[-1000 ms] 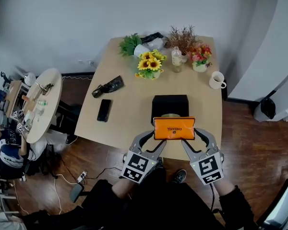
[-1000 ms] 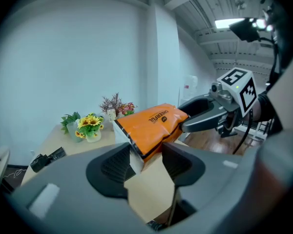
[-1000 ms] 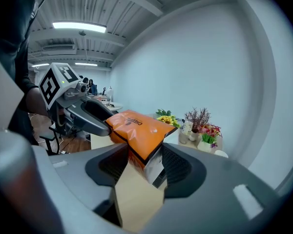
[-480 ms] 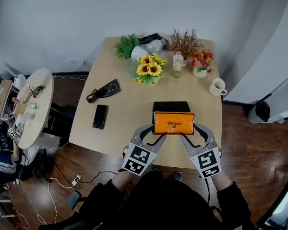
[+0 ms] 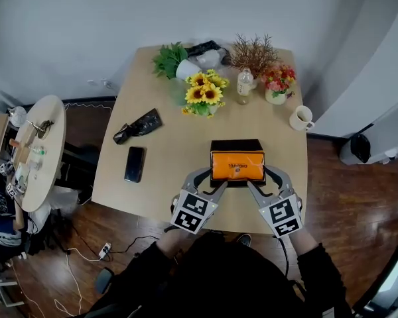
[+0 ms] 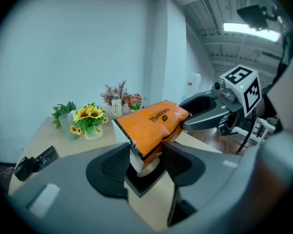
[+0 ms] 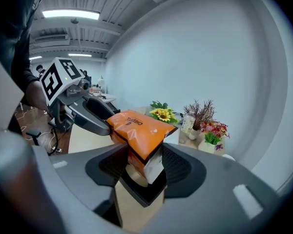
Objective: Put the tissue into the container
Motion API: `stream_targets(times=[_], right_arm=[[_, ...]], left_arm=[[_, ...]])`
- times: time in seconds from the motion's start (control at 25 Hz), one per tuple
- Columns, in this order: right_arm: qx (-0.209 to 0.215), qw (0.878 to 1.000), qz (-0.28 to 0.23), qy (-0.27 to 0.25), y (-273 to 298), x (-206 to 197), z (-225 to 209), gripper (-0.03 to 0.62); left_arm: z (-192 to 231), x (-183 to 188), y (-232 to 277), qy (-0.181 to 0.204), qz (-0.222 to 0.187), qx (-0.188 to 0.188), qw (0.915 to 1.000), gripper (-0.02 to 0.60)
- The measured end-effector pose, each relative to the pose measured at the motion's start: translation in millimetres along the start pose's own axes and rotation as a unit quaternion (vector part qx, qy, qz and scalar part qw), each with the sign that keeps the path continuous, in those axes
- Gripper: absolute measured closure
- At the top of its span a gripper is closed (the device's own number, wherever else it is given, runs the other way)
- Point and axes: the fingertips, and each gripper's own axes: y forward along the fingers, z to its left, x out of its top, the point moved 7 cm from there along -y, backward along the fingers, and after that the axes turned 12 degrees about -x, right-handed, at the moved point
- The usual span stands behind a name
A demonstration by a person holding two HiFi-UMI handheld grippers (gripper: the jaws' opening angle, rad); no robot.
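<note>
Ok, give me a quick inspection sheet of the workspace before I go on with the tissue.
Surface: wooden table, light top.
Job's things: orange tissue pack held over the opening of the black container; not released.
Clutter: phone, black pouch, sunflowers, bottle, white mug, all apart from the container.
Grippers: left gripper shut on the pack's left end; right gripper shut on its right end.
Cables: cords on the floor beside the table.
Surroundings: round side table with small items at left; wood floor.
</note>
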Motion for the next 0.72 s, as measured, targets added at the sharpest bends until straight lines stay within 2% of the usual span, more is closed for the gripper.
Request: stream_targets(times=[0.24, 0.72], right_arm=[[0.008, 1.0, 0.008, 0.007, 10.1, -12.1, 0.4, 0.373], [0.026, 0.999, 0.036, 0.026, 36.1, -53.3, -1.5, 0.373]], left_arm=[[4.7, -9.2, 10.0, -0.008, 0.013, -0.003, 0.9999, 0.393], [12.9, -34.1, 44.1, -0.024, 0.065, -0.015, 0.9975, 0.394]])
